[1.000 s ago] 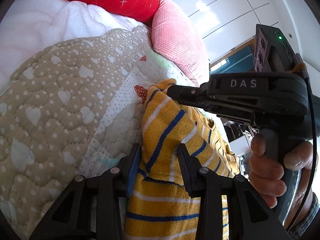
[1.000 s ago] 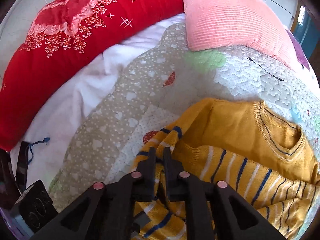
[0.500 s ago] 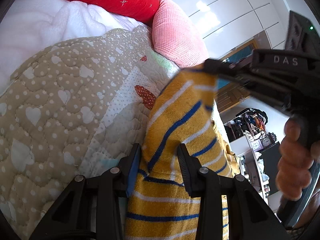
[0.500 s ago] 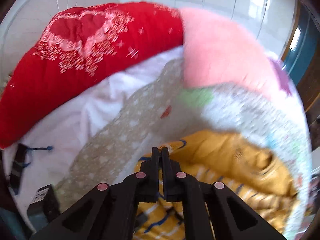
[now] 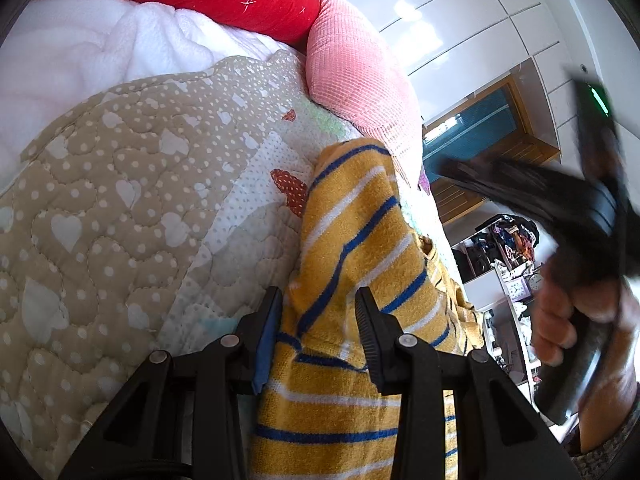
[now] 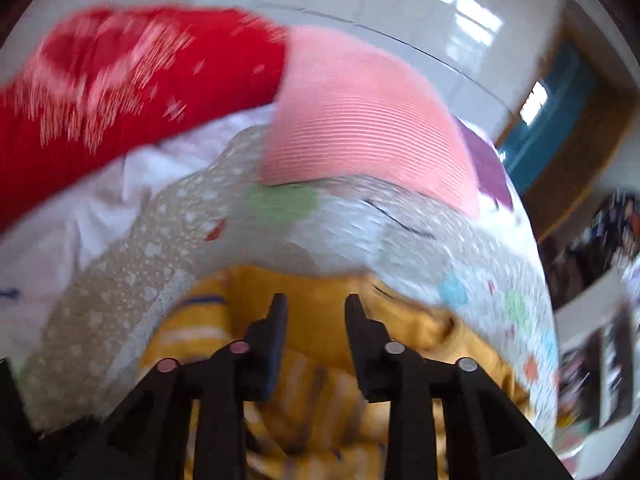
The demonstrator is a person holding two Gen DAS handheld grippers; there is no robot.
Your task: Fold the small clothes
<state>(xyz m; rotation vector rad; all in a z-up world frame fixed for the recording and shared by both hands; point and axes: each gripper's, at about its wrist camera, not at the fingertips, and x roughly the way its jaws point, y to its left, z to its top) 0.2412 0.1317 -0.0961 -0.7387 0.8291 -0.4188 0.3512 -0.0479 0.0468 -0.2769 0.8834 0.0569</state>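
Yellow knit with blue and white stripes, the small sweater [image 5: 352, 264] lies on the quilted bedspread [image 5: 120, 208], below the pink pillow [image 5: 360, 80]. In the left wrist view, the left gripper [image 5: 318, 312] has its jaws a moderate width apart with a raised fold of the sweater between them; I cannot tell if the pads press the cloth. At the right of the sweater, a hand [image 5: 568, 320] holds the blurred right gripper above the bed.

In the right wrist view, blurred by motion, the right gripper [image 6: 314, 312] is spread apart and holds nothing. The sweater [image 6: 320, 360] lies under it on the bedspread [image 6: 400, 236], below the pink pillow [image 6: 360, 120] and the red pillow [image 6: 120, 80].
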